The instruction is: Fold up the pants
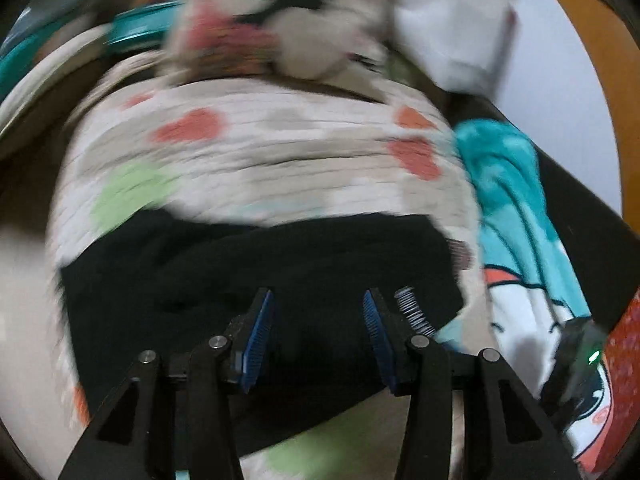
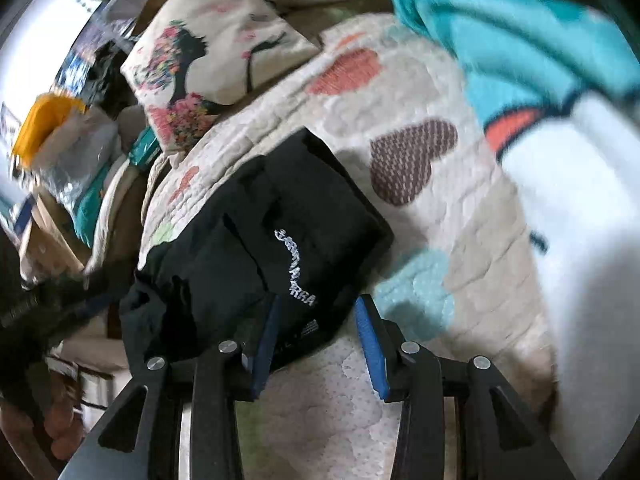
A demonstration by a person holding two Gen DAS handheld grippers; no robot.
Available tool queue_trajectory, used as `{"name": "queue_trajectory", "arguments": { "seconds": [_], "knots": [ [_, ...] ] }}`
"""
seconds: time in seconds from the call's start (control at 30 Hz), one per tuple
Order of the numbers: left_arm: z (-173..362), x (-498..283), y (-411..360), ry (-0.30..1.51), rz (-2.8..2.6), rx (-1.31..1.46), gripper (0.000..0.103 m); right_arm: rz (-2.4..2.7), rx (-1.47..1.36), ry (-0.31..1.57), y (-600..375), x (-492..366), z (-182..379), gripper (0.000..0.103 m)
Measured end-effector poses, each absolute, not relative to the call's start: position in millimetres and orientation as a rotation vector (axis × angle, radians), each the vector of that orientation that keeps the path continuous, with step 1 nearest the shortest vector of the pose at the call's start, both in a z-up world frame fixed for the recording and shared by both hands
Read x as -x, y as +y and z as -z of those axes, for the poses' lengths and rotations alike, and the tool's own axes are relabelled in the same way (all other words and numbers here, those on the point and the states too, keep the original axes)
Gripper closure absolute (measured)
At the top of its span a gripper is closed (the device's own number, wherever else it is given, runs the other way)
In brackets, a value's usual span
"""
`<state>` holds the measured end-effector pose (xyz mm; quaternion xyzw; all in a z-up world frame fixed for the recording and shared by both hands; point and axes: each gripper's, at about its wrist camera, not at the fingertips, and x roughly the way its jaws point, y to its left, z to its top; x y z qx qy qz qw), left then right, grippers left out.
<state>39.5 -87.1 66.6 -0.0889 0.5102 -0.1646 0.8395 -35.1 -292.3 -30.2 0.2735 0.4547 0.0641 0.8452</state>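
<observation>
Since the black pants [image 2: 256,240] already lie in a compact folded bundle on the heart-print quilt [image 2: 440,216] of the bed, the relation that matters is how that bundle sits against each gripper. Seen from the right wrist, its long axis runs diagonally away from the right gripper [image 2: 316,340], up and to the left, toward the printed cushion [image 2: 208,60]; white lettering runs along the fold nearest the gripper. That gripper has its jaws apart, empty, with the bundle's near corner lying between or just below the blue pads; contact cannot be confirmed. From the left wrist, the pants [image 1: 256,280] spread crosswise directly ahead of the left gripper [image 1: 318,340], which is likewise spread and holds nothing. Both seem about equally near. Right of the pants lies a teal-and-white blanket [image 2: 540,80].
</observation>
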Motion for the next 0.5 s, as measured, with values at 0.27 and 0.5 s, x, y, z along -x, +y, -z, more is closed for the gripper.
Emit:
{"name": "queue_trajectory", "arguments": {
  "seconds": [0.27,0.5],
  "knots": [
    [-40.1,-113.6,-181.0,1.163,0.528,0.031,0.057,-0.146,-0.705,0.921,-300.5,24.2,54.2,0.056],
    [-4.9,-146.7,-223.8,1.247,0.590,-0.129,0.057,-0.144,-0.622,0.848,-285.4,16.0,53.0,0.044]
  ]
}}
